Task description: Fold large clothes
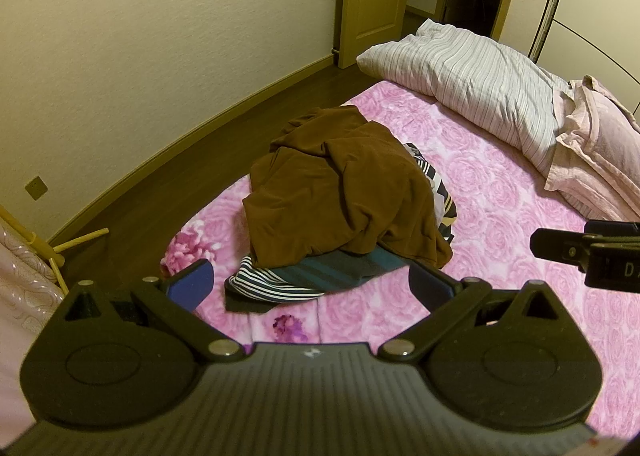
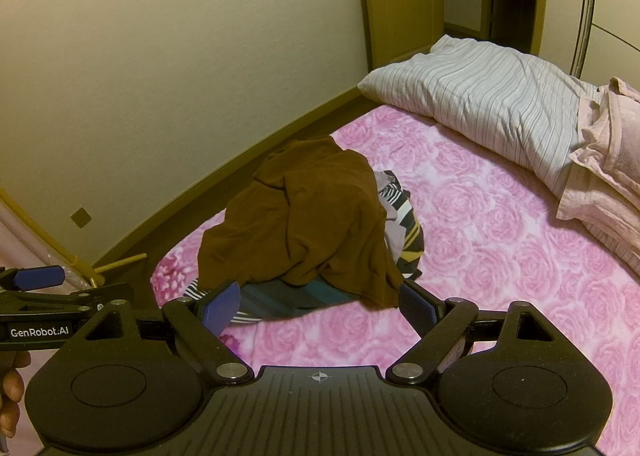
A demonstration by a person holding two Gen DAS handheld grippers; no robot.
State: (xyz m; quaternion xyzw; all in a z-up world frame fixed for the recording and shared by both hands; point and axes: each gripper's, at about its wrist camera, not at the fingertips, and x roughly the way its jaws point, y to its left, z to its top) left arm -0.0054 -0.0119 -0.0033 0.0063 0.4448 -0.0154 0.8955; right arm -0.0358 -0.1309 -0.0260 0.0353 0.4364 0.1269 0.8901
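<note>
Plenty of bare pink bedspread (image 2: 500,256) surrounds our clothes pile (image 2: 304,224) at centre frame; our left gripper (image 1: 310,284) and right gripper (image 2: 320,302) gape wide, holding nothing.

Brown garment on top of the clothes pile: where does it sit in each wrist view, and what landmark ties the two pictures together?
Left wrist view: the brown garment lies at picture centre, draped over the pile on the pink bedspread.
Right wrist view: the brown garment sits slightly left of centre, above the gap between the open fingers.
Shared landmark: the striped pillow, upper right in both.
</note>
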